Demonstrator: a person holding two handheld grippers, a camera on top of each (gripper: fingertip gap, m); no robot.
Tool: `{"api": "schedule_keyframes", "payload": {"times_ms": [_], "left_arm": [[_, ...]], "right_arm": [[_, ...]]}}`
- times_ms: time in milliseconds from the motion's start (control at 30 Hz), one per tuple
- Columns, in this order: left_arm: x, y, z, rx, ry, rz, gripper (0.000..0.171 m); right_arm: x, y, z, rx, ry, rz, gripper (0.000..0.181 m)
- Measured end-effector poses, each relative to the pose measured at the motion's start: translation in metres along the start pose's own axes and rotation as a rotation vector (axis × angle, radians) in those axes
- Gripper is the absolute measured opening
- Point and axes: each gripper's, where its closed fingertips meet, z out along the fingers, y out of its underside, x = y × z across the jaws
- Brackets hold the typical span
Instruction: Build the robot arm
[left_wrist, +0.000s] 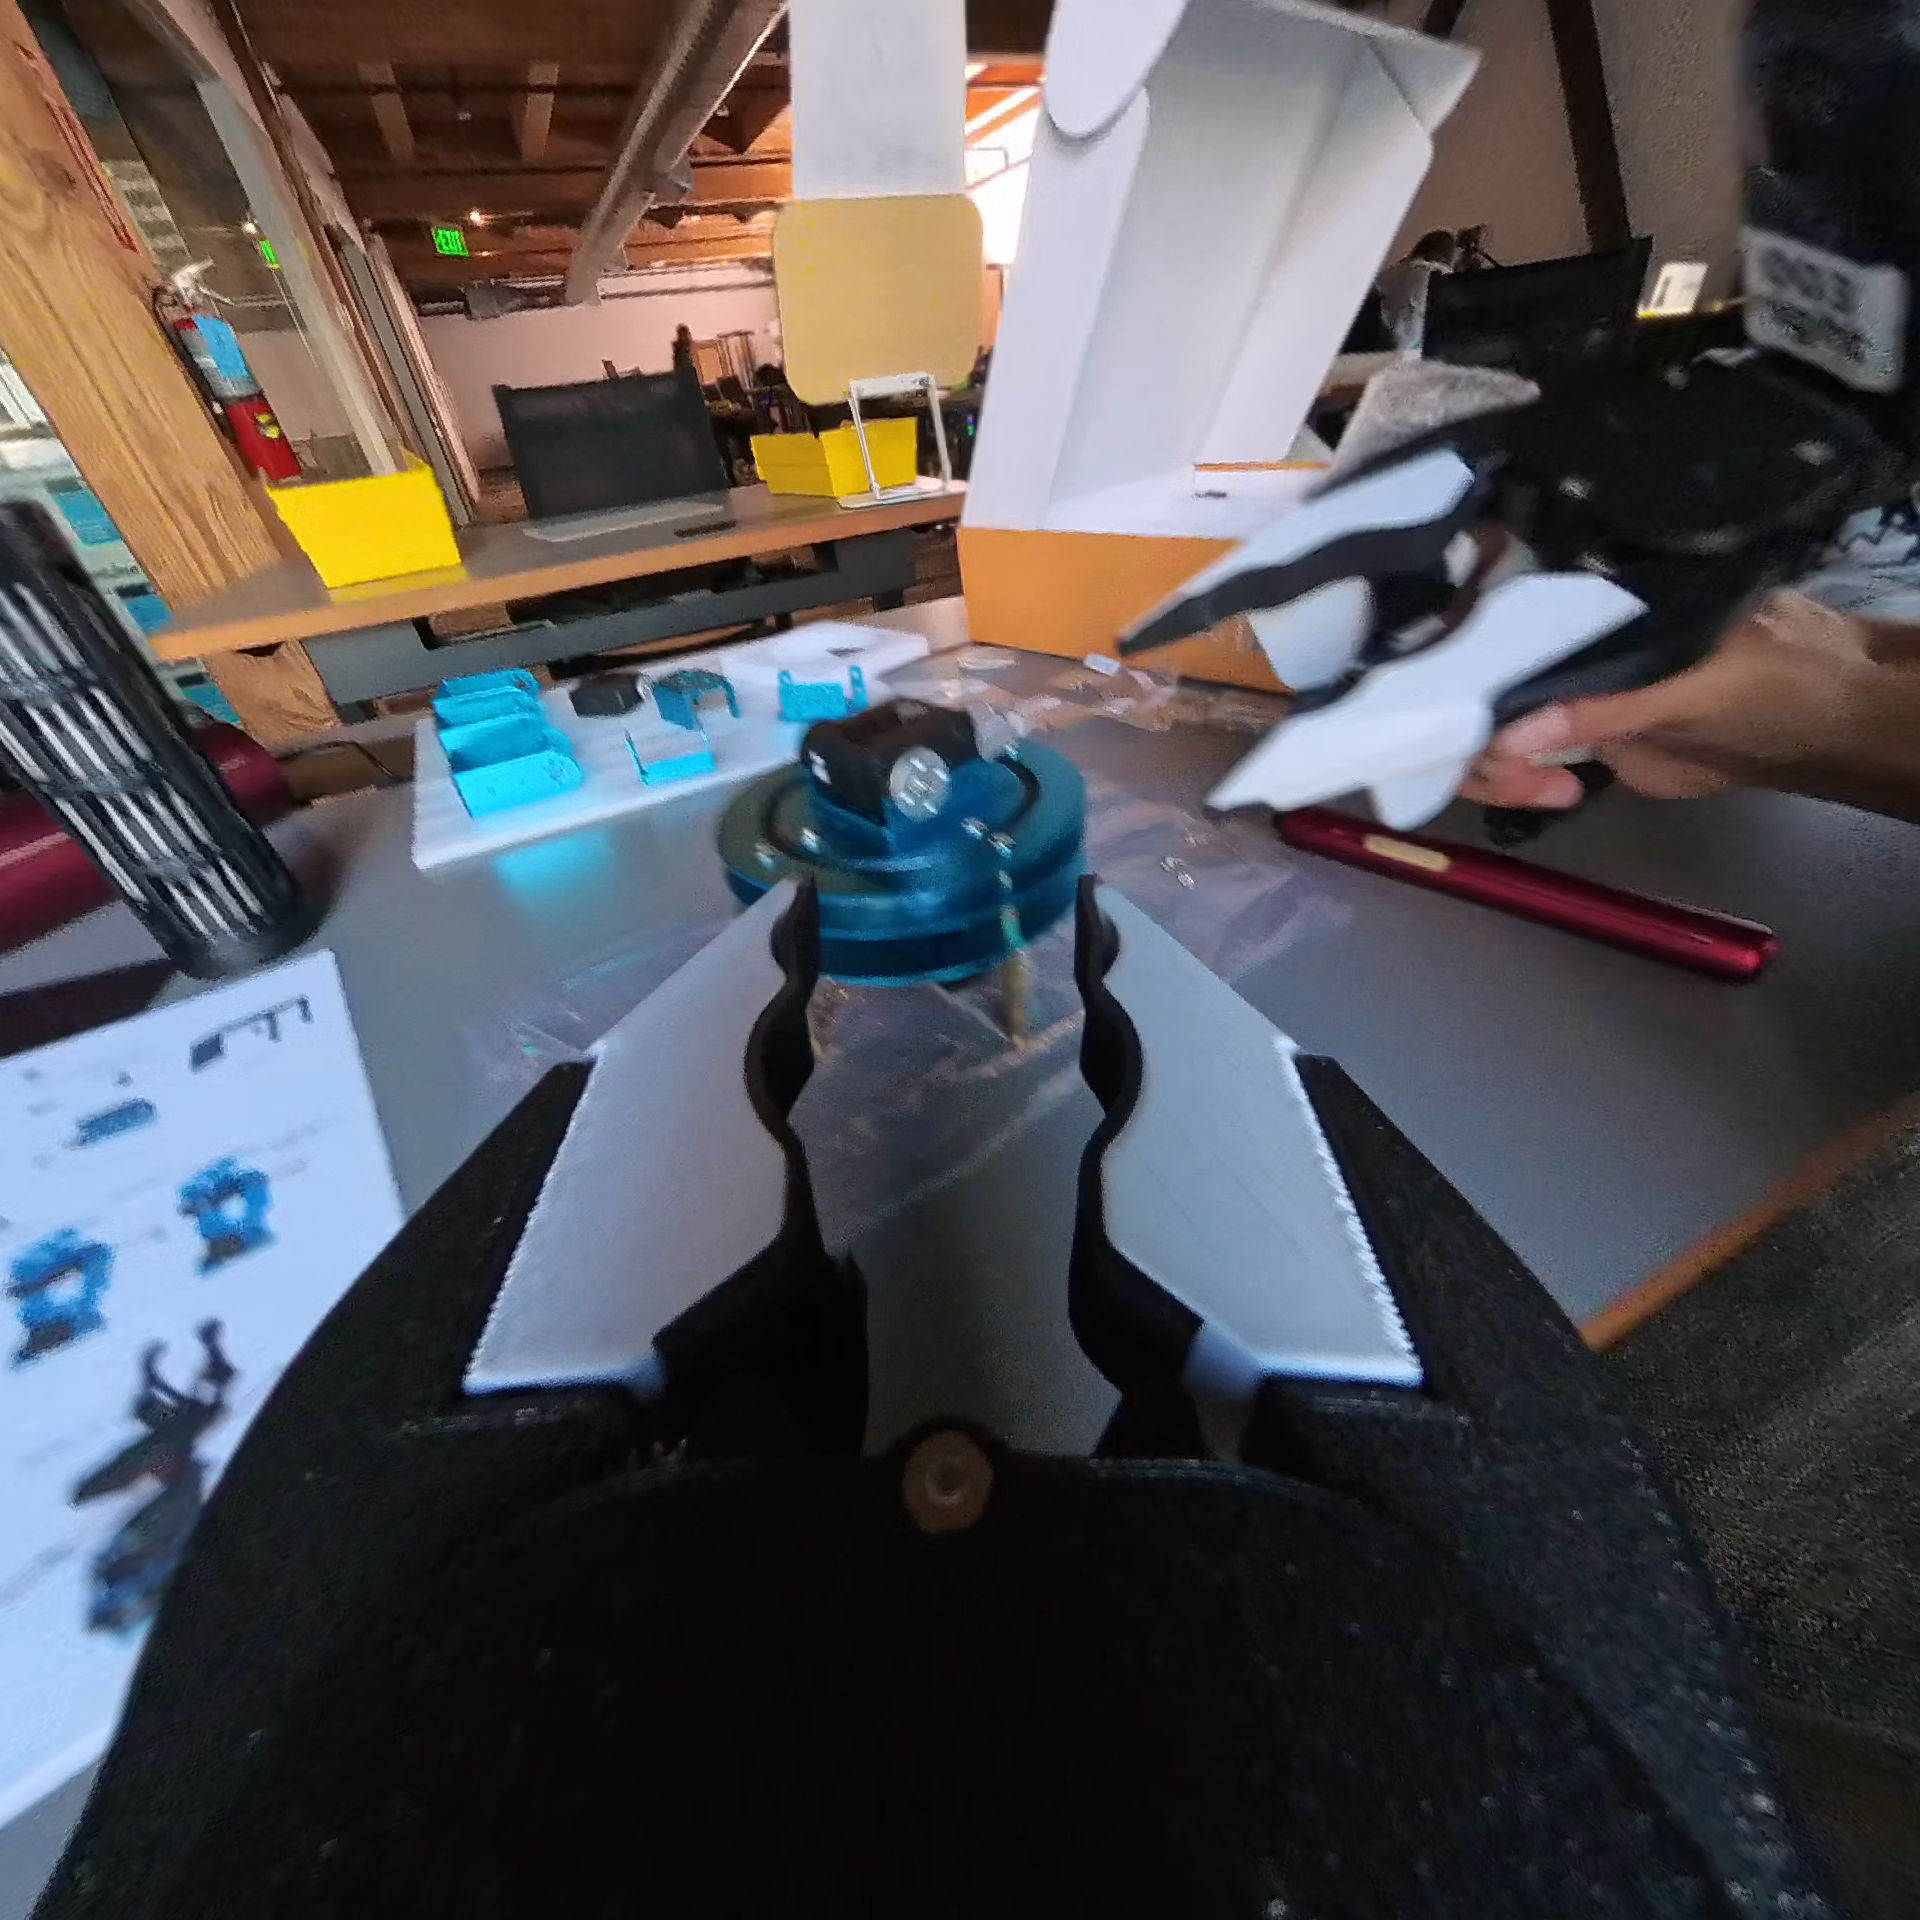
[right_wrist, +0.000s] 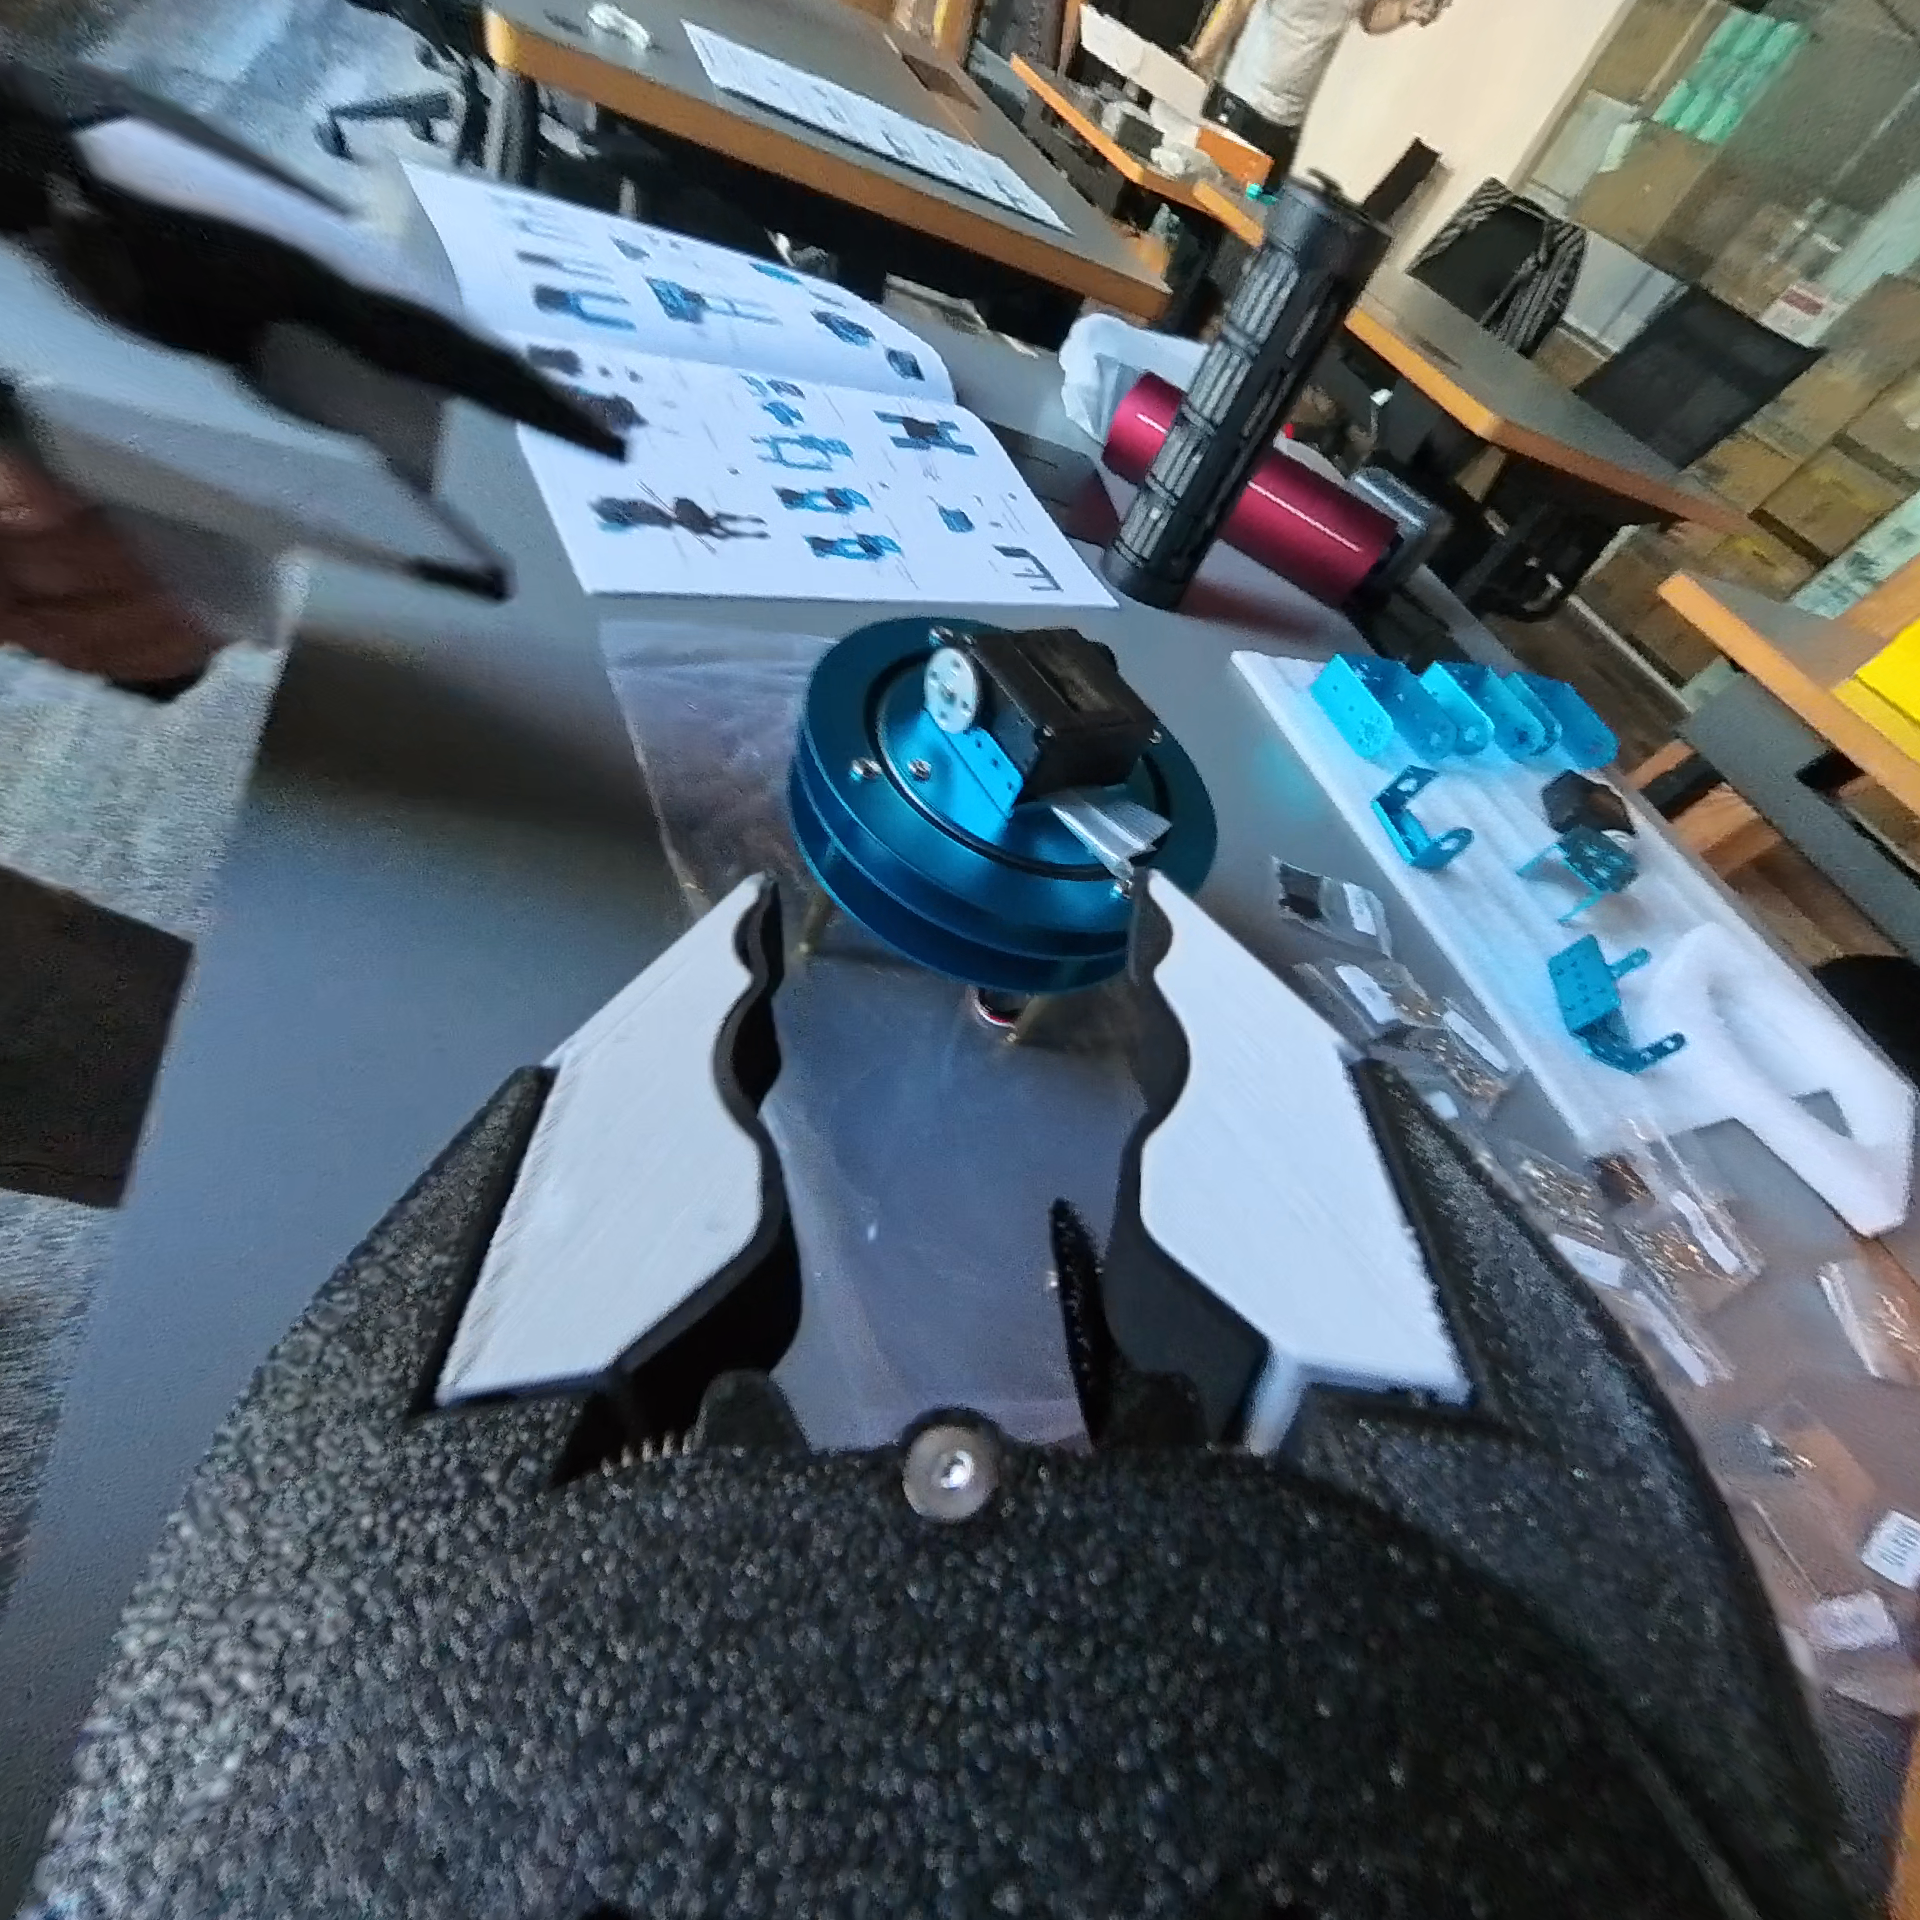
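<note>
At the centre of the grey worktop (left_wrist: 1455, 1091), dead ahead at 12 o'clock in both wrist views, stands the blue disc assembly (left_wrist: 904, 883) (right_wrist: 997, 821): stacked round anodised plates carrying a black servo (left_wrist: 883, 753) (right_wrist: 1060, 707) in a blue bracket, raised on thin brass standoffs over a clear plastic sheet (right_wrist: 894, 1143). It sits slightly tilted in the right wrist view and, judged from those slim legs, would tip easily under a sideways push.

The left gripper (left_wrist: 940, 894) (right_wrist: 561, 514) has its fingers released and grasps nothing; the right wrist view shows it in the air at 10 o'clock of the assembly, apart from it. The right gripper (right_wrist: 958, 883) (left_wrist: 1169, 727) is likewise spread and empty, hovering at 2 o'clock in the left wrist view, with a hand on its grip.

Outward, in the left wrist view:
- a white foam tray (left_wrist: 499, 821) (right_wrist: 1766, 1122) of blue brackets (left_wrist: 499, 738) (right_wrist: 1455, 707) lies at 10 o'clock
- an open instruction booklet (left_wrist: 177, 1195) (right_wrist: 790, 468) at 8 o'clock
- a black mesh cylinder (left_wrist: 114, 769) (right_wrist: 1247, 395) at 9 o'clock
- a red bar (left_wrist: 1517, 894) at 3 o'clock
- a white cardboard box (left_wrist: 1195, 312) at 1 o'clock

Small hardware bags (right_wrist: 1662, 1236) lie beside the tray.
</note>
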Motion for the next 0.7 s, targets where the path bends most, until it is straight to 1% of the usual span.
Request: {"api": "schedule_keyframes", "payload": {"times_ms": [67,100,167,233,267,300,333,367,433,467,500,533,567,600,633,667,700], "left_arm": [[-0.026,-0.019,0.01,0.001,0.032,-0.018,0.049],[-0.039,-0.029,0.02,0.006,0.063,-0.017,0.049],[-0.061,-0.042,0.046,-0.016,0.156,0.027,0.05],[-0.071,-0.049,0.069,-0.029,0.31,0.067,0.047],[-0.068,-0.051,0.075,-0.025,0.429,0.06,0.046],[-0.062,-0.052,0.077,-0.031,0.56,0.032,0.042],[-0.061,-0.052,0.079,-0.029,0.646,-0.002,0.04],[-0.06,-0.05,0.081,-0.028,0.703,-0.018,0.041],[-0.062,-0.037,0.087,-0.029,0.732,0.006,0.038],[-0.06,-0.03,0.088,-0.004,0.751,0.014,0.026],[-0.059,-0.024,0.091,0.019,0.766,0.014,0.017],[-0.056,-0.018,0.092,0.005,0.782,0.017,0.017],[-0.05,-0.016,0.091,-0.027,0.801,0.043,0.019],[-0.048,-0.02,0.09,0.005,0.788,0.075,0.017],[-0.052,-0.023,0.093,0.056,0.745,0.09,0.008],[-0.054,-0.019,0.094,0.056,0.729,0.115,0.002],[-0.056,-0.014,0.093,0.028,0.729,0.142,0.0]], "right_arm": [[-0.006,-0.011,-0.003,0.051,-0.047,0.029,0.063],[-0.01,-0.017,-0.003,0.078,-0.098,0.079,0.061],[-0.014,-0.024,0.007,0.084,-0.197,0.158,0.063],[0.004,-0.017,0.024,0.04,-0.184,0.066,0.069],[0.017,-0.017,0.029,0.044,-0.185,0.062,0.064],[0.021,-0.019,0.029,0.074,-0.256,0.078,0.06],[0.024,-0.022,0.026,0.123,-0.313,0.098,0.059],[0.027,-0.02,0.024,0.167,-0.349,0.111,0.055],[0.025,-0.008,0.026,0.156,-0.41,0.068,0.055],[0.023,-0.005,0.027,0.155,-0.434,0.027,0.052],[0.023,-0.004,0.029,0.158,-0.444,0.001,0.05],[0.027,-0.008,0.03,0.177,-0.438,-0.009,0.04],[0.03,-0.015,0.029,0.209,-0.437,-0.01,0.027],[0.031,-0.019,0.029,0.222,-0.455,-0.005,0.015],[0.032,-0.021,0.03,0.211,-0.468,-0.005,0.006],[0.036,-0.02,0.035,0.188,-0.444,-0.006,0.0],[0.041,-0.015,0.043,0.146,-0.404,-0.017,0.0]]}}
